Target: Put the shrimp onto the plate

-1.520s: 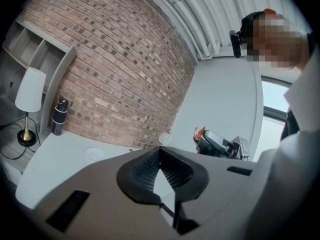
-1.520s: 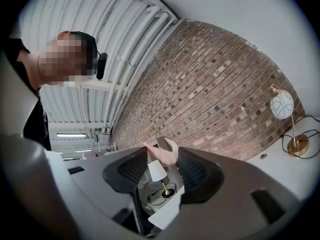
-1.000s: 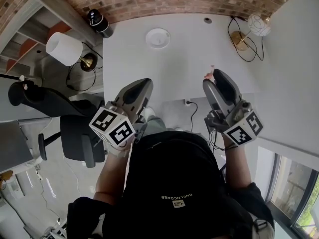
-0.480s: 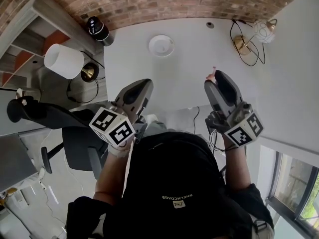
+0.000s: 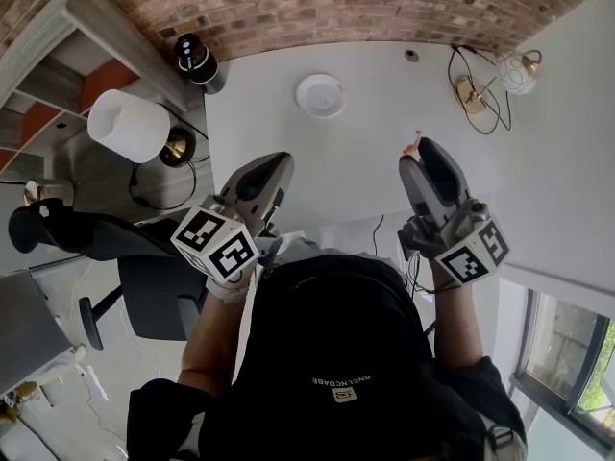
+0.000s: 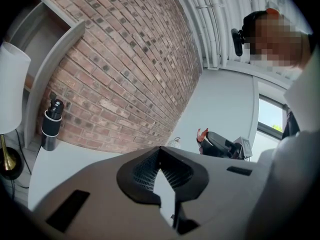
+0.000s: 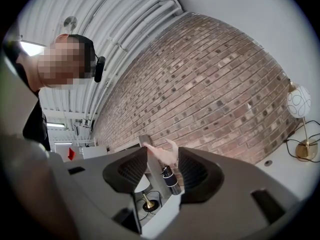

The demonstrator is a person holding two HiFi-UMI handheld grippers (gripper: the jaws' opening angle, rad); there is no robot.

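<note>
**Shrimp held in the right gripper, plate ahead and to the left**

Shrimp (image 7: 162, 156) sits pinched between the pads of the right gripper (image 7: 162, 160), its pale pink body crossing the gap and two thin ends poking up above the jaw tips. The left gripper (image 6: 160, 151) has its jaws brought together at the tips with nothing between them, and it hangs over the near edge of the table (image 5: 375, 123).

The shrimp looks small and light, so weight should be no trouble. It is curved and probably smooth, possibly a little soft, so it may twist or slide in a loose pinch. The thick middle of the body is likely the safest place to grip. The thin tail ends give the pads little to hold and could bend. The present hold seems to be on the body, as far as can be judged.

Only the head view shows the plate (image 5: 320, 94), a small white dish lying well apart from the shrimp (image 5: 413, 147), further up the table and to its left. Neither gripper view includes it. The right gripper view alone shows how the pads meet the shrimp. The left gripper view adds a side look, with the shrimp (image 6: 202, 134) standing up past the right gripper's (image 6: 220, 145) tip. A dark bottle (image 5: 195, 54) stands at the table's far left corner.
</note>
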